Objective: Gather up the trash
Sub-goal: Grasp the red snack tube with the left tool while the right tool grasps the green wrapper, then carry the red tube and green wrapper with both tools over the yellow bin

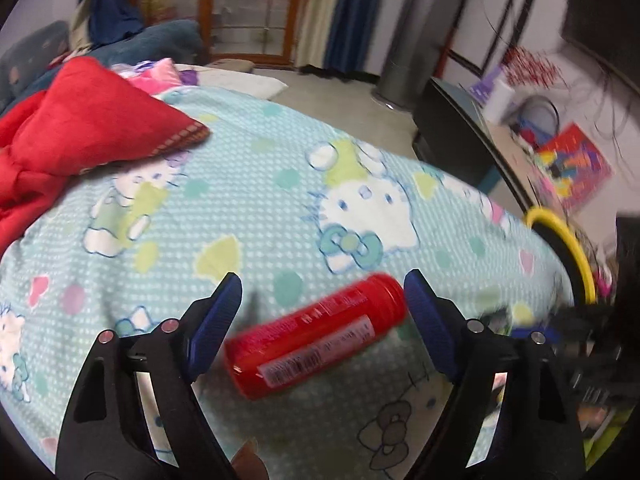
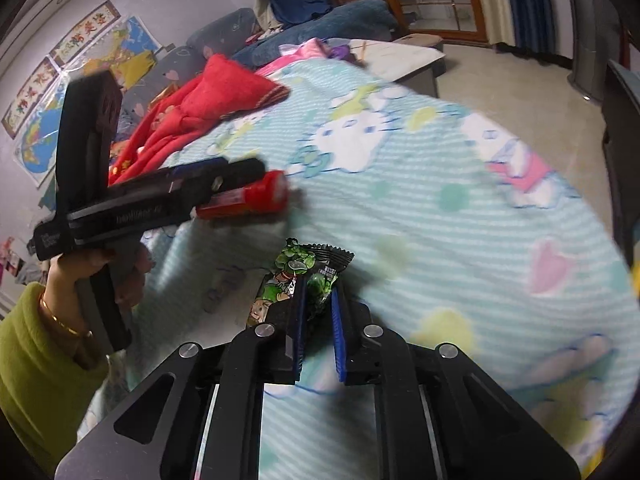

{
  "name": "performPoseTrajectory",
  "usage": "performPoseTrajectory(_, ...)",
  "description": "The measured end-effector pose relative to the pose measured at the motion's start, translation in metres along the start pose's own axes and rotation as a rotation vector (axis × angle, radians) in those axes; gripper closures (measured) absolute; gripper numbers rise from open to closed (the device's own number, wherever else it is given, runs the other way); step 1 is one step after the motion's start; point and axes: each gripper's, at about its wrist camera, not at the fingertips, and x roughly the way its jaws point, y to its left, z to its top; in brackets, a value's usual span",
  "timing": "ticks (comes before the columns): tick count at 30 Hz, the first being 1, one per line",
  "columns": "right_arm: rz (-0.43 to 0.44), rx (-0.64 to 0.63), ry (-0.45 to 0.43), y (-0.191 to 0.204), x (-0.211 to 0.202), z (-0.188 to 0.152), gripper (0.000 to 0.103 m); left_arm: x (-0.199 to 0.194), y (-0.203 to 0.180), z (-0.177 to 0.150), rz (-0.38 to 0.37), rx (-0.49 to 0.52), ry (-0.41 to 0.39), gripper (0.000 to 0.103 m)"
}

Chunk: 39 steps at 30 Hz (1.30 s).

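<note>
A red cylindrical bottle (image 1: pixel 316 336) lies on its side on the pale blue cartoon-print blanket (image 1: pixel 256 184), between the spread blue-padded fingers of my left gripper (image 1: pixel 322 296), which is open around it. The bottle (image 2: pixel 256 198) also shows in the right wrist view, partly hidden behind the left gripper (image 2: pixel 208 184) held in a hand. My right gripper (image 2: pixel 318 292) is shut on a green snack wrapper (image 2: pixel 304 272), pinched between its blue pads above the blanket (image 2: pixel 440 208).
A red cloth (image 1: pixel 68 120) lies bunched on the blanket's far left. A bin with a yellow rim (image 1: pixel 568 248) stands at the bed's right edge. A dark cabinet (image 1: pixel 452 132) and cluttered shelf stand beyond on the right.
</note>
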Motion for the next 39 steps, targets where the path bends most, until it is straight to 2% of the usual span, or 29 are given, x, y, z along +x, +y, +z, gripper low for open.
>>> performPoseTrajectory(1,-0.006,0.006,0.0,-0.005,-0.003,0.0,0.092,0.002,-0.005,-0.004,-0.015,0.026,0.014,0.029)
performPoseTrajectory(4,-0.009,0.034,-0.001,-0.018,-0.015,-0.002,0.092,0.005,-0.019,-0.014,0.003,0.098,0.034,0.029)
performPoseTrajectory(8,-0.002,0.068,-0.015,-0.03,-0.03,-0.003,0.094,0.007,-0.033,-0.027,0.021,0.145,0.065,0.03)
performPoseTrajectory(12,-0.004,0.071,-0.041,-0.034,-0.045,0.0,0.095,0.007,-0.043,-0.04,0.098,0.155,0.068,0.052)
performPoseTrajectory(13,-0.004,0.069,-0.048,-0.036,-0.049,0.001,0.095,0.006,-0.044,-0.041,0.106,0.131,0.061,0.055)
performPoseTrajectory(15,-0.003,0.069,-0.057,-0.038,-0.056,0.0,0.095,0.004,-0.043,-0.042,0.136,0.08,0.052,0.074)
performPoseTrajectory(17,-0.007,0.066,-0.07,-0.04,-0.063,0.0,0.095,0.002,-0.038,-0.041,0.146,-0.002,0.043,0.079)
performPoseTrajectory(20,-0.018,0.063,-0.086,-0.045,-0.074,-0.003,0.095,-0.001,-0.031,-0.041,0.127,-0.093,0.012,0.08)
performPoseTrajectory(24,-0.025,0.063,-0.108,-0.05,-0.086,-0.005,0.095,-0.009,-0.044,-0.047,0.115,-0.113,-0.032,0.08)
performPoseTrajectory(31,-0.037,0.072,-0.164,-0.063,-0.109,-0.003,0.095,-0.026,-0.088,-0.045,0.066,-0.086,-0.101,0.08)
performPoseTrajectory(39,-0.068,0.107,-0.242,-0.084,-0.14,-0.005,0.095,-0.032,-0.137,-0.038,-0.001,-0.06,-0.144,0.08)
